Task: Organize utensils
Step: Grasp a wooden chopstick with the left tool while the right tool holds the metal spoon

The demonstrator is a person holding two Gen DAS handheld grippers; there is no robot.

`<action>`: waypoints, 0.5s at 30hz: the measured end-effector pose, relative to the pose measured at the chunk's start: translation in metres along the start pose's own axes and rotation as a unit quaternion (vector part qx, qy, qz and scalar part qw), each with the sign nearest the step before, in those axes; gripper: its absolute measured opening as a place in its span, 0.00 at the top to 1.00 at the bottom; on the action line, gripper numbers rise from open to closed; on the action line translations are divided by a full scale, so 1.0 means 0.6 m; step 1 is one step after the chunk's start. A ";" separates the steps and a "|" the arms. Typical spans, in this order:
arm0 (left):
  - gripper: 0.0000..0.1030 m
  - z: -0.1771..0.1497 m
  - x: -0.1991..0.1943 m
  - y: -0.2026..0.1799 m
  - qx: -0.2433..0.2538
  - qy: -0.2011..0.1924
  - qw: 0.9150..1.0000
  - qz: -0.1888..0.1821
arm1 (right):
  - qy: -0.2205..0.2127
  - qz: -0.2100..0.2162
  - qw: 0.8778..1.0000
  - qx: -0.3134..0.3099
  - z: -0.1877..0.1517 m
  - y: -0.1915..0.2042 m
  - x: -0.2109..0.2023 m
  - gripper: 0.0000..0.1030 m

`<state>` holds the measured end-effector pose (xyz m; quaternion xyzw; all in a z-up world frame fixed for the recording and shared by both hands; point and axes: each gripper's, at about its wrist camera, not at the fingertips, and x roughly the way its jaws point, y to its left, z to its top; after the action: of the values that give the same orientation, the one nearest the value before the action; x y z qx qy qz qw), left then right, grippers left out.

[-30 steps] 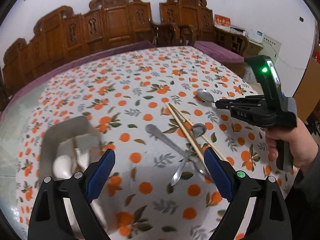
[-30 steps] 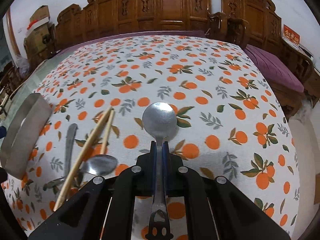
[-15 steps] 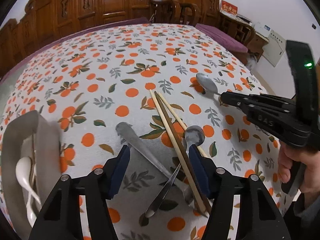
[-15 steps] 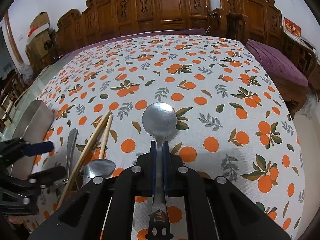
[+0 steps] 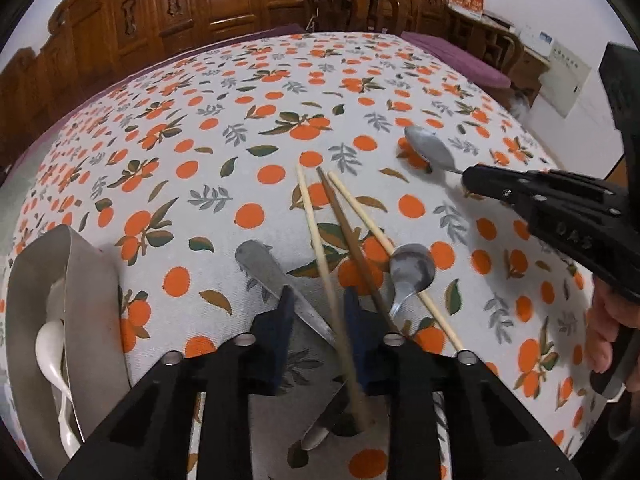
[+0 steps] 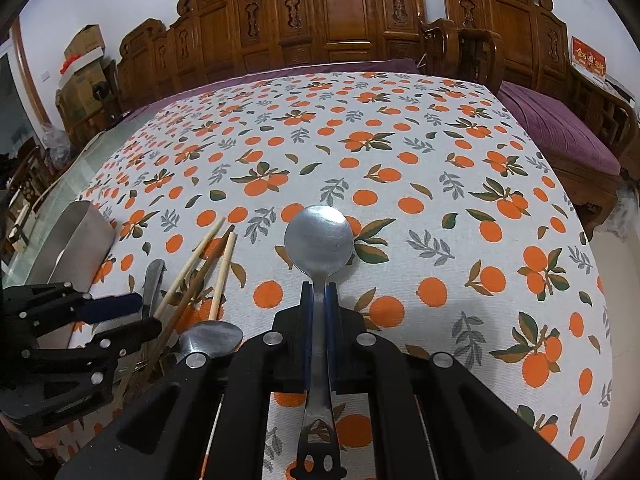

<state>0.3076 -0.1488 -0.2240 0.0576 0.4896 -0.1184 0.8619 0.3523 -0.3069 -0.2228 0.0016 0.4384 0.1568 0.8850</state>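
Spoon (image 6: 319,236) clamped between right gripper (image 6: 319,300) pads at centre frame. Chopsticks (image 6: 200,268) and second spoon (image 6: 212,338) lower left, beside left gripper (image 6: 132,314). Tray (image 6: 70,244) at left edge.

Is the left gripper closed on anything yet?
Not shut. The left gripper has its blue pads apart, straddling a knife and a light chopstick in the pile. Whether either pad touches them, I cannot tell.

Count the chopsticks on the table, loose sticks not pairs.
3. Two pale ones and a dark one between them, fanned beside the loose spoon. The left gripper straddles the sticks' near ends; more could hide under it.
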 end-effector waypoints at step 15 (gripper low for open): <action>0.96 -0.002 -0.034 0.008 0.010 -0.020 1.000 -0.001 | 0.008 0.010 1.000 -0.017 -0.002 0.024 0.007 0.93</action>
<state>0.2979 -0.1411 -0.2070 0.0630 0.4714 -0.1255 0.8707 0.3500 -0.2920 -0.2247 -0.0101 0.4423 0.1729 0.8800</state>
